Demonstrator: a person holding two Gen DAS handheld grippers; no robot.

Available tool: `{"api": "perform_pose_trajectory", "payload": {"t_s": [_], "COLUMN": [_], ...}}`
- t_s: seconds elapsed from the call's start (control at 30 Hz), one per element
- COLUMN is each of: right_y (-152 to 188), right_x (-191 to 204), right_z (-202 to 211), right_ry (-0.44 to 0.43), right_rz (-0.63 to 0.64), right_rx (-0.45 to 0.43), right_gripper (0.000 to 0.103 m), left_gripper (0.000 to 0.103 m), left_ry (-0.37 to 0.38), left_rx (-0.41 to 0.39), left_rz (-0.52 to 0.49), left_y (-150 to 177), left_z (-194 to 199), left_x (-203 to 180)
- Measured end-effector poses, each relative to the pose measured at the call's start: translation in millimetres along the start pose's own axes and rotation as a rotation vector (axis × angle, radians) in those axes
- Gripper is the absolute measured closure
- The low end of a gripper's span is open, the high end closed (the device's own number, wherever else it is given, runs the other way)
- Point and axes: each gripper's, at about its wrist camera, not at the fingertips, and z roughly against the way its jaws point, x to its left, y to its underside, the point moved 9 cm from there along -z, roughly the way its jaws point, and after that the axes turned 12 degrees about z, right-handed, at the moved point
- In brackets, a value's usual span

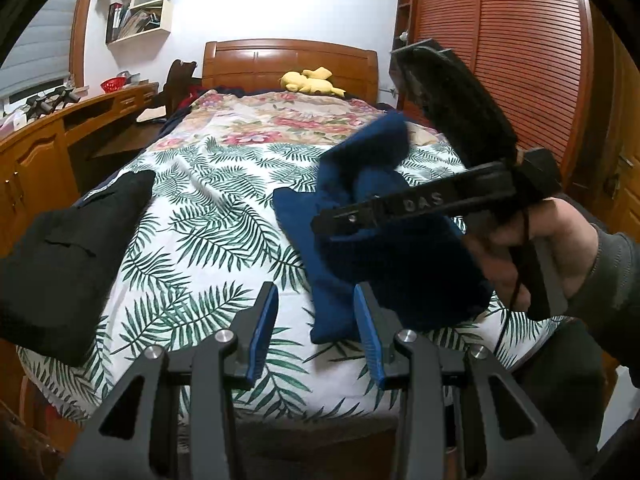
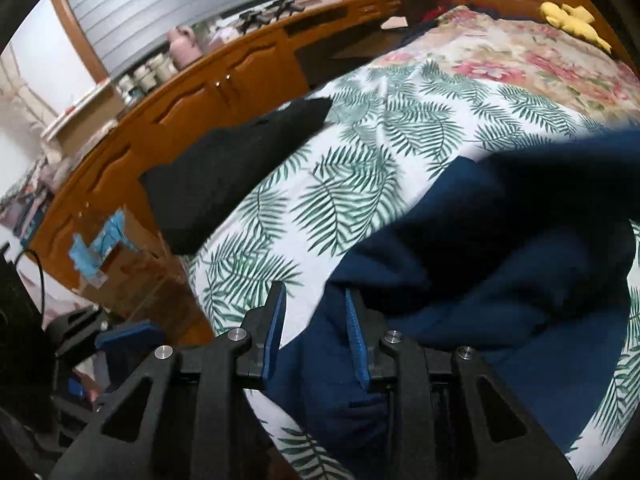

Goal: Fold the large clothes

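Bed (image 1: 224, 216) w/ navy garment (image 2: 500, 280) bunched; both grippers (empty) apart.

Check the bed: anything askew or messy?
The blue garment lies bunched in a rumpled heap on the leaf-print bedspread, not flat or squared. The black garment droops over the bed's left edge. Nothing looks spilled or damaged.

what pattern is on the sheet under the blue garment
Green palm fronds on white, on the bed sheet; clearest in the left wrist view.
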Motion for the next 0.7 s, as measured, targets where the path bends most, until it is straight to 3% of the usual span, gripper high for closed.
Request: {"api": "perform_pose_trajectory", "payload": {"t_s": [0.23,0.47,0.7], "right_y": [-1,21,57], "right_x": [-8,-52,-83], "right_z": [50,102,112], "right_ry": [0.116,0.362,0.412], "right_rz": [0.065,0.108,0.081], "right_rx": [-0.066,-0.109,-0.135], "right_gripper": [0.068,0.063,0.061], "left_gripper": [0.065,0.065,0.065], "left_ry": [0.017,0.024,0.018], "left_rx": [0.006,0.012,0.028], "left_rz": [-0.014,-0.05,-0.1], "left_y": [-1,-13,-34], "left_z": [-11,-32,-55], "left_x": [-9,-30,-54]}}
